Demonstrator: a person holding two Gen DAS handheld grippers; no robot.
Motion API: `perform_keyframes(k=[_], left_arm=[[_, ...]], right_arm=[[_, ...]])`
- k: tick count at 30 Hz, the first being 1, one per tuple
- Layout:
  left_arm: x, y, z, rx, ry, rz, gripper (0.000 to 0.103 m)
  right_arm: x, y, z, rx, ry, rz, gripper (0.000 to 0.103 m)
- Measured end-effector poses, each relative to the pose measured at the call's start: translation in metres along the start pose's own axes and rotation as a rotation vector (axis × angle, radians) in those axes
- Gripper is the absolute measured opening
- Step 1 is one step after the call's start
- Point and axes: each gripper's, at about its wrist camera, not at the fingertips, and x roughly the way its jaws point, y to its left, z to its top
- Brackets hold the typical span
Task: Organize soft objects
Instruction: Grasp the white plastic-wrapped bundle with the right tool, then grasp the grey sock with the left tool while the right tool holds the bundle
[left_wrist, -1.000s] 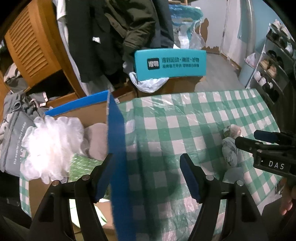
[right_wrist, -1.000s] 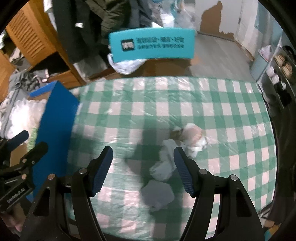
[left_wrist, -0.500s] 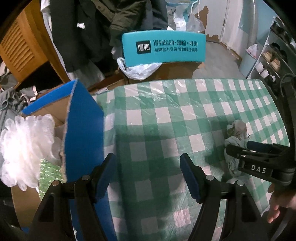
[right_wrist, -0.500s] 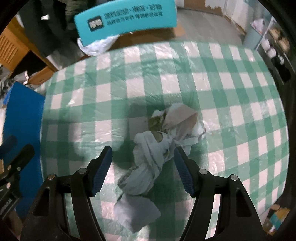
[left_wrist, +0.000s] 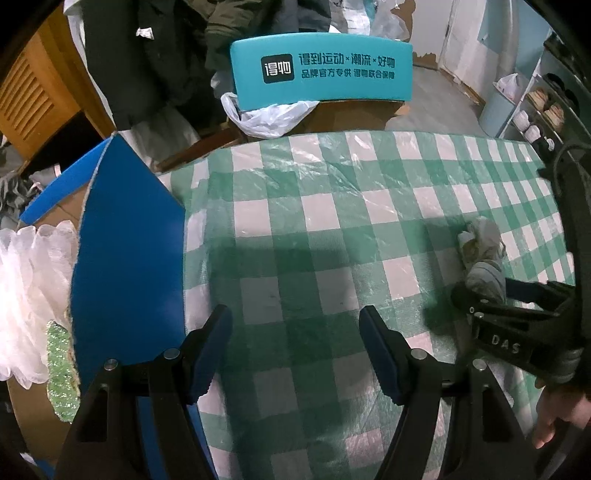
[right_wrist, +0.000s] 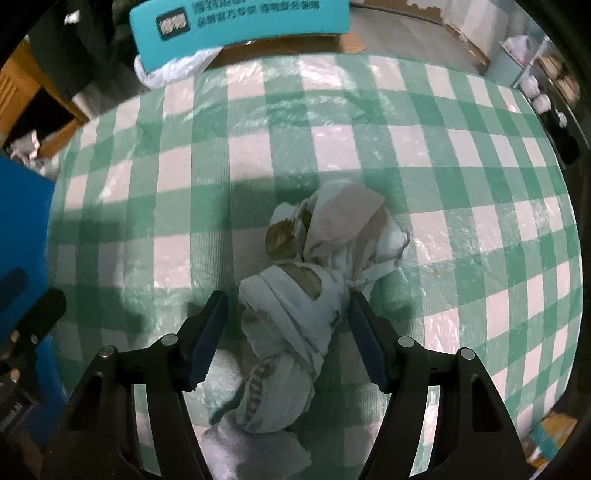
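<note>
A crumpled white and tan cloth bundle (right_wrist: 317, 266) lies on the green checked tablecloth (right_wrist: 461, 184). My right gripper (right_wrist: 286, 317) is open, its two blue-padded fingers standing either side of the bundle's near end, low over it. The bundle also shows in the left wrist view (left_wrist: 480, 247), with the right gripper (left_wrist: 484, 295) reaching over it. My left gripper (left_wrist: 295, 332) is open and empty above bare tablecloth. A blue-walled cardboard box (left_wrist: 125, 258) at the table's left edge holds a white bath pouf (left_wrist: 26, 295) and something green and sparkly (left_wrist: 61, 369).
A teal sign (left_wrist: 321, 74) stands beyond the table's far edge over a white plastic bag (left_wrist: 266, 118). Dark jackets (left_wrist: 147, 55) hang at the back left beside a wooden cabinet (left_wrist: 29, 92). Shelves with shoes (left_wrist: 543, 107) stand at the right.
My right gripper has moved forward and down until its fingers straddle the cloth bundle. My left gripper has swung right, away from the box, over the tablecloth.
</note>
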Motion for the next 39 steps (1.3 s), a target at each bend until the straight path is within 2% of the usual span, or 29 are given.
perform_keyframes(k=[1, 5, 17, 19, 24, 27, 30, 33, 39], left_arm=[[0.001, -0.001, 0.000, 0.000, 0.004, -0.004, 0.072], [0.000, -0.004, 0.002, 0.007, 0.004, -0.015, 0.072], [-0.013, -0.026, -0.005, 0.064, 0.007, -0.101, 0.077], [-0.015, -0.032, -0.007, 0.076, 0.012, -0.120, 0.080], [-0.022, -0.046, -0.017, 0.105, 0.018, -0.147, 0.080], [-0.027, -0.053, -0.022, 0.101, 0.028, -0.197, 0.081], [-0.035, -0.060, -0.027, 0.087, 0.031, -0.246, 0.087], [-0.042, -0.071, -0.032, 0.094, 0.023, -0.276, 0.087], [-0.043, -0.095, -0.041, 0.152, 0.037, -0.270, 0.087]], right_arm=[[0.002, 0.000, -0.001, -0.012, 0.009, -0.007, 0.046], [-0.001, -0.001, -0.001, -0.043, -0.005, -0.012, 0.040], [-0.042, -0.030, -0.012, -0.005, -0.076, 0.012, 0.039], [-0.049, -0.034, -0.020, 0.001, -0.080, 0.019, 0.039], [-0.059, -0.041, -0.038, 0.015, -0.084, 0.021, 0.039], [-0.069, -0.051, -0.051, 0.030, -0.092, 0.019, 0.039], [-0.077, -0.058, -0.063, 0.036, -0.101, 0.021, 0.039], [-0.078, -0.064, -0.072, 0.045, -0.098, 0.021, 0.039], [-0.081, -0.075, -0.084, 0.049, -0.101, 0.025, 0.039]])
